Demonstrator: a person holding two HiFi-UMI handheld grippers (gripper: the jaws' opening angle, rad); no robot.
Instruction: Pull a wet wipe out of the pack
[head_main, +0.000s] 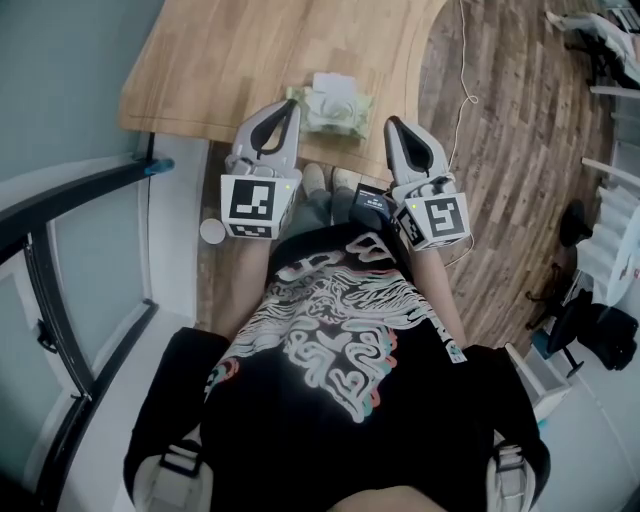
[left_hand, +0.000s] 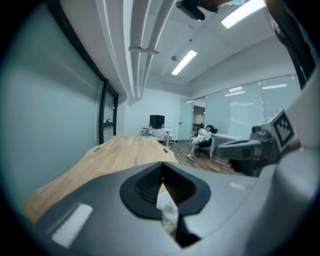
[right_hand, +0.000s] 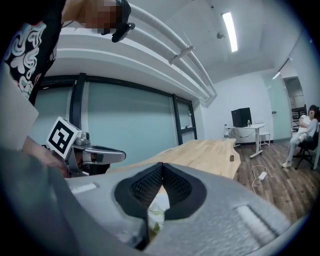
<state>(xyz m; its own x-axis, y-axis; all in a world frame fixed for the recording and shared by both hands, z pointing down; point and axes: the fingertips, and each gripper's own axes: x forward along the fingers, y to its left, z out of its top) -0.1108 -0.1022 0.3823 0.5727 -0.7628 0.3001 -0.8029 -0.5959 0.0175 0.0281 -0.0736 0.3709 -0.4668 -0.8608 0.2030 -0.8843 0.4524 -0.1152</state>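
Note:
A pale green wet wipe pack (head_main: 338, 110) lies on the wooden table (head_main: 230, 60) close to its near edge, with a white wipe (head_main: 328, 83) sticking up from its top. My left gripper (head_main: 292, 104) is shut and empty, its tip just left of the pack. The right gripper (head_main: 391, 123) is also shut and empty, a little right of the pack. In the left gripper view the pack (left_hand: 168, 212) shows low through the gap behind the closed jaws (left_hand: 161, 166). It shows the same way in the right gripper view (right_hand: 155, 210), below my shut gripper (right_hand: 161, 165).
The table's curved edge (head_main: 415, 80) runs beside the right gripper, with wooden floor (head_main: 500, 150) and a white cable (head_main: 466, 90) beyond. A glass wall with dark frames (head_main: 60, 250) stands on the left. A small white round object (head_main: 212, 231) lies below. A seated person (left_hand: 202, 137) is far off.

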